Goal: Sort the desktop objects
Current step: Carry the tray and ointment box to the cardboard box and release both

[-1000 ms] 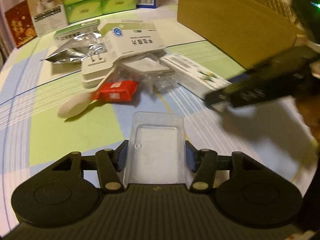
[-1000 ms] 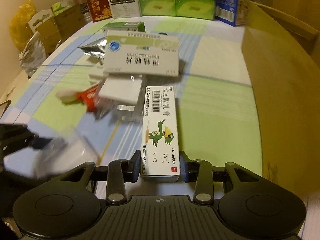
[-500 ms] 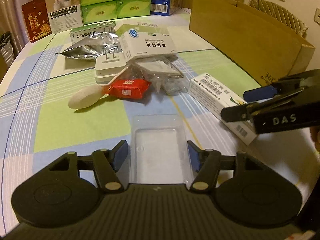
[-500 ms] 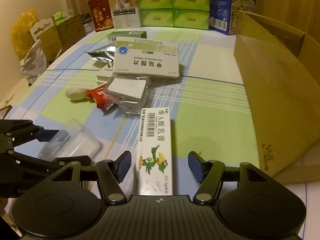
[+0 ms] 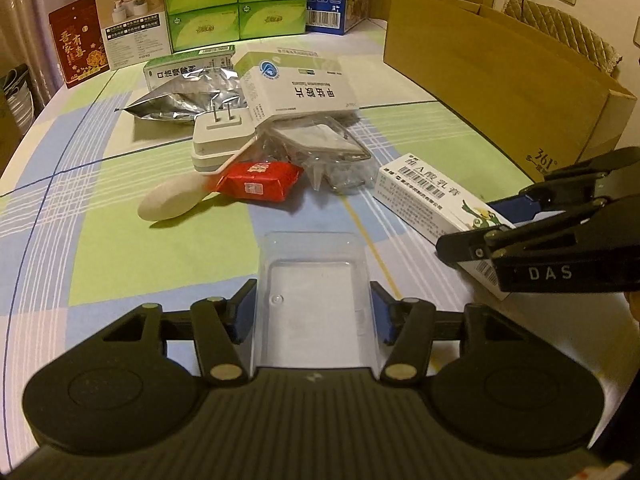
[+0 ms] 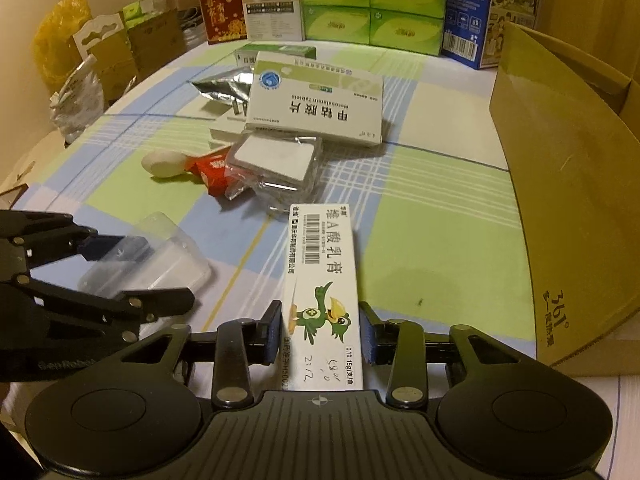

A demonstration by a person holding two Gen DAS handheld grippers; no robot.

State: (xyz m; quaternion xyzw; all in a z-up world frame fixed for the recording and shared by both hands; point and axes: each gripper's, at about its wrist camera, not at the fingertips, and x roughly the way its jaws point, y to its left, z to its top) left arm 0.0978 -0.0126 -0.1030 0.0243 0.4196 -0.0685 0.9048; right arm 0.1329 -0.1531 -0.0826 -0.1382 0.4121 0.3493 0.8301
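My left gripper (image 5: 312, 310) is shut on a clear plastic tray (image 5: 314, 280) that rests low over the tablecloth; both also show in the right wrist view, gripper (image 6: 128, 268) and tray (image 6: 160, 256). My right gripper (image 6: 322, 330) is shut on a long white ointment box (image 6: 322, 280) with a green bird picture; the box also shows in the left wrist view (image 5: 424, 196), held by the right gripper (image 5: 496, 220). Behind lies a pile: a white medicine box (image 5: 296, 84), a foil pouch (image 5: 184, 100), a white plug adapter (image 5: 220, 140), a red packet (image 5: 260, 180), a cream spoon (image 5: 172, 202) and a clear-wrapped pack (image 5: 324, 144).
A large open cardboard box (image 6: 560, 184) stands along the right side of the table. Green tissue packs (image 6: 372, 4), a blue carton (image 6: 468, 12) and other boxes line the far edge. Bags and cartons (image 6: 100, 48) sit beyond the left edge.
My right gripper was open around the ointment box half a second ago and has closed on it. The left gripper stays on the clear tray, which has lowered toward the table.
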